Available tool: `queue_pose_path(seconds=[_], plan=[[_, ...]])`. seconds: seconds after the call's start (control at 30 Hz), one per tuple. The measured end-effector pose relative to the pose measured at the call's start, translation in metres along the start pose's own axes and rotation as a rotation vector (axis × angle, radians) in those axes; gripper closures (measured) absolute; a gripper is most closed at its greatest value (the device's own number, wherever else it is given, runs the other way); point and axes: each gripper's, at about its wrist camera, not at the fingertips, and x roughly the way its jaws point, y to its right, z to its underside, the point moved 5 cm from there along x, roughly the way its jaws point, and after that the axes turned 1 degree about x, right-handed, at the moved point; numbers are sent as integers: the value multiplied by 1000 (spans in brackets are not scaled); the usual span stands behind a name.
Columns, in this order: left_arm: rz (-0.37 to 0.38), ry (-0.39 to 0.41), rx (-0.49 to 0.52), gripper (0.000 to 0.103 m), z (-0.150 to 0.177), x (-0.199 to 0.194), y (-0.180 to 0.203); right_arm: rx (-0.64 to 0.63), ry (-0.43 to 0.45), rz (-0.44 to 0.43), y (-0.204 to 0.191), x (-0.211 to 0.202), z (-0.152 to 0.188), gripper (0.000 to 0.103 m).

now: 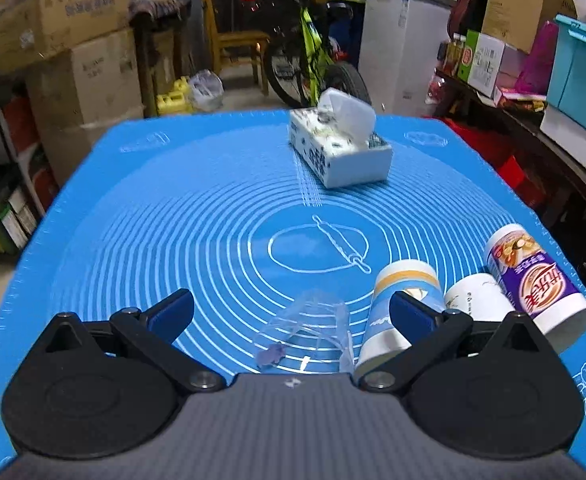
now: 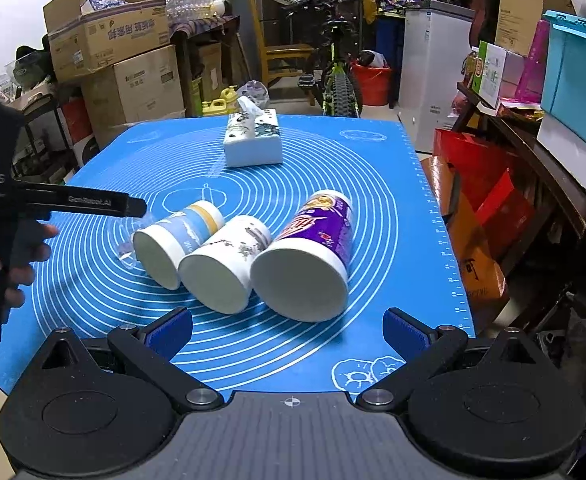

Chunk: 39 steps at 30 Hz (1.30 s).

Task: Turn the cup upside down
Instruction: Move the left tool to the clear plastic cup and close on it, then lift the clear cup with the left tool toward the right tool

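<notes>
On the blue mat (image 1: pixel 173 208), left wrist view: my left gripper (image 1: pixel 291 312) is spread wide, gripping nothing. Between its fingers lies 1 clear plastic cup (image 1: pixel 307 330) on its side, near edge of the mat, not touched by either finger. Just right of it, 3 paper cups lie on their sides in a row: 1 blue-and-white cup (image 1: pixel 403 304), partly behind my right-hand finger, 1 white cup (image 1: pixel 477 296), 1 purple cup (image 1: pixel 537 280) furthest right. 1 tissue box (image 1: pixel 339 152) sits at the far side of the mat, right of centre, a tissue sticking up. Beyond the mat: 1 green bicycle (image 1: pixel 313 48), 1 wooden chair (image 1: pixel 233 44), stacked cardboard boxes (image 1: pixel 81 52) far left.

Right wrist view: my right gripper (image 2: pixel 289 328) is also spread wide, nothing in it, hanging over the near mat (image 2: pixel 393 200) edge. Same 3 paper cups with open mouths toward me: blue-and-white cup (image 2: pixel 177 240) left, white cup (image 2: pixel 225 268) middle, purple cup (image 2: pixel 309 268) right, each touching or nearly touching the next. Clear plastic cup (image 2: pixel 131 246) barely visible just left of the blue-and-white one, under the tip of my left gripper (image 2: pixel 133 208), which comes in from the left with my left hand (image 2: pixel 9 256) on its handle. 1 tissue box (image 2: pixel 253 140) far centre.
</notes>
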Motion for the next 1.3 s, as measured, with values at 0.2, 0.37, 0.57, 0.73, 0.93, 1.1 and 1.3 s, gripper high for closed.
queue_pose_path(seconds=[0.2,0.37,0.57,0.73,0.93,1.1,1.3], plan=[[21,-59,6,1,4,17,-7,15,-5,-1,8,4,0,2],[57,-100,3,1,6,24,-10,11,-12,-1,6,7,1,2],[108,-154,0,32,11,34,-8,7,-12,7,2,8,1,2],[131,-138,20,39,14,28,-5,6,-13,13,1,9,0,2],[104,-116,20,40,20,0,-5,4,-4,9,-2,7,-1,2],[52,-92,30,40,41,-37,-3,-10,-8,2,-10,9,-2,2],[43,-88,25,40,78,-54,8,-36,-9,-10,-27,9,-2,2]])
